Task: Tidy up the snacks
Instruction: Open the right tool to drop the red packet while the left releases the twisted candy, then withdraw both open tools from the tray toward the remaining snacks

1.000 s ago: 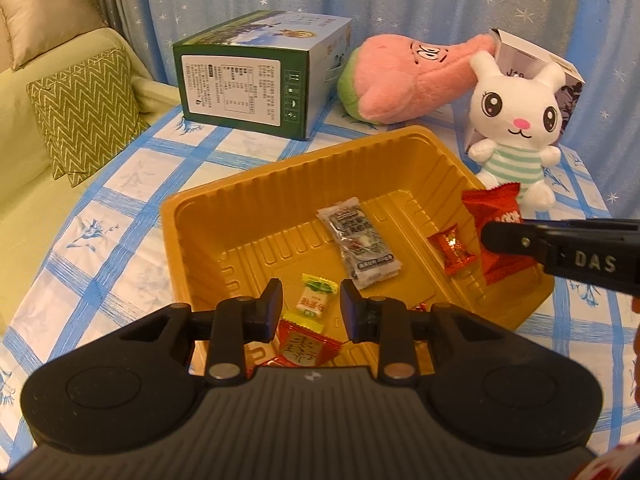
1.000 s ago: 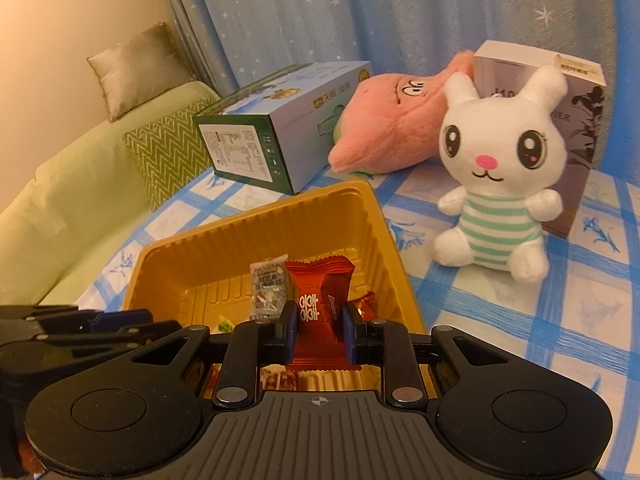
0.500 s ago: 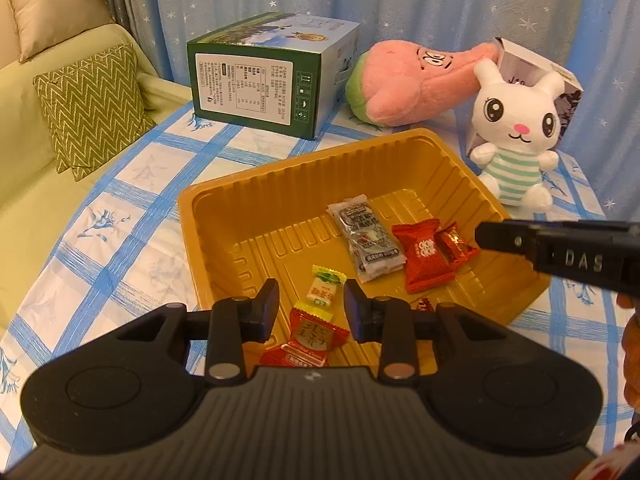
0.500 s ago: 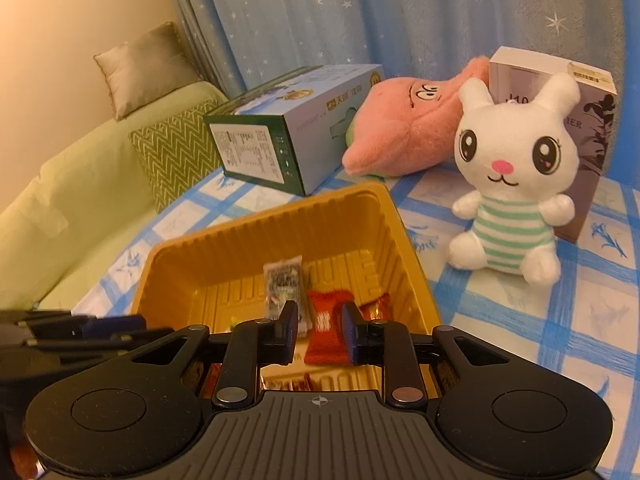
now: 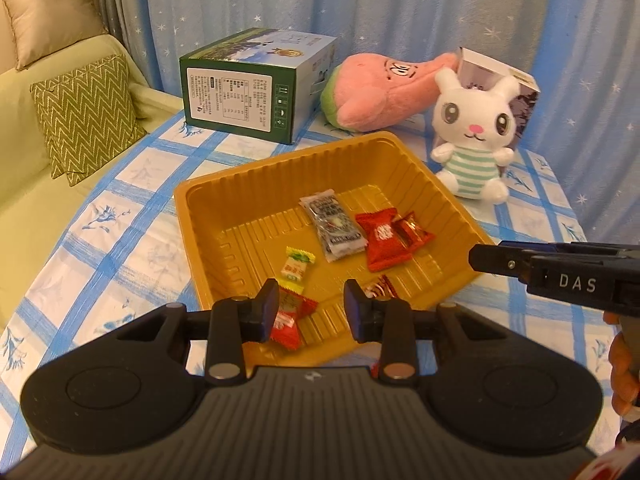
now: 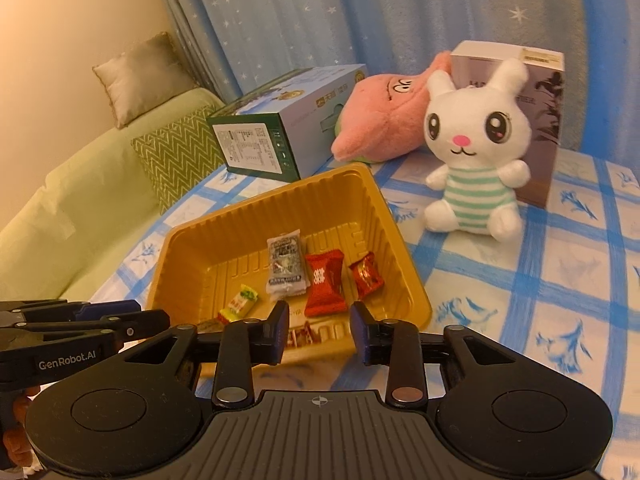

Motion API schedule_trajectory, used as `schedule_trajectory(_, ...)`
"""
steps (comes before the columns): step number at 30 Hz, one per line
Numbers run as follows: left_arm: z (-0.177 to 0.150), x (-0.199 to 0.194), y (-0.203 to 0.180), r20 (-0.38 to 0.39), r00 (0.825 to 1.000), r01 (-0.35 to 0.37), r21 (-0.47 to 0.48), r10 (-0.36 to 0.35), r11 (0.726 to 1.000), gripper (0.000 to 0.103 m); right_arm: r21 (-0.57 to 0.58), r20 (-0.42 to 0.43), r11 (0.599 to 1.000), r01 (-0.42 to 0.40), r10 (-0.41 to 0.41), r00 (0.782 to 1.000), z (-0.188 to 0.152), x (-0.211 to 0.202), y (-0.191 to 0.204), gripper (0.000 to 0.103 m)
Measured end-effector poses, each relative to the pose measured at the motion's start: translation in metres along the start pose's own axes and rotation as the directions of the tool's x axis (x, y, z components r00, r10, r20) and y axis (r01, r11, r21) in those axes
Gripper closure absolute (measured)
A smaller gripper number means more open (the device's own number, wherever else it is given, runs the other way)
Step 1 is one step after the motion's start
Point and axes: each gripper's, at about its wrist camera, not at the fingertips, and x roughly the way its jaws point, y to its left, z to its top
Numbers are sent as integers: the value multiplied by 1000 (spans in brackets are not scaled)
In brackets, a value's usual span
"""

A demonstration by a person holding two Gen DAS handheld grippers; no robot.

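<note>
my way into the yellow tray (image 5: pixel 192 216) is open from above and its left half is bare. the white rabbit (image 5: pixel 474 136), pink plush (image 5: pixel 380 96) and green box (image 5: pixel 248 92) crowd the far side, and my right tongs (image 5: pixel 480 258) hang over the tray's right rim.

I see warm, dim indoor light with soft shadows, heavy fisheye bending and dark vignetted corners; my close grippers look slightly soft, no harsh glare.

I'm in a home living room: a green sofa (image 5: pixel 24 128) with cushions (image 5: pixel 86 114), starry curtains (image 5: pixel 400 8), plush toys (image 6: pixel 474 148) at my table's far edge.
</note>
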Motion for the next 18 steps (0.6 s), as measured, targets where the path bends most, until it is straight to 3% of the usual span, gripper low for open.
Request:
schedule_trajectory(11,-35,-39,-19,-1,1000,3,35,-3,999,71,20,0,1000,15,-15,1000,-36,-47,0,56)
schedule_trajectory(18,-58,-57,-32,-14,1000,13,44,-12,999,71,24,-9,999,39,-39,999,-65,-75,-2,55)
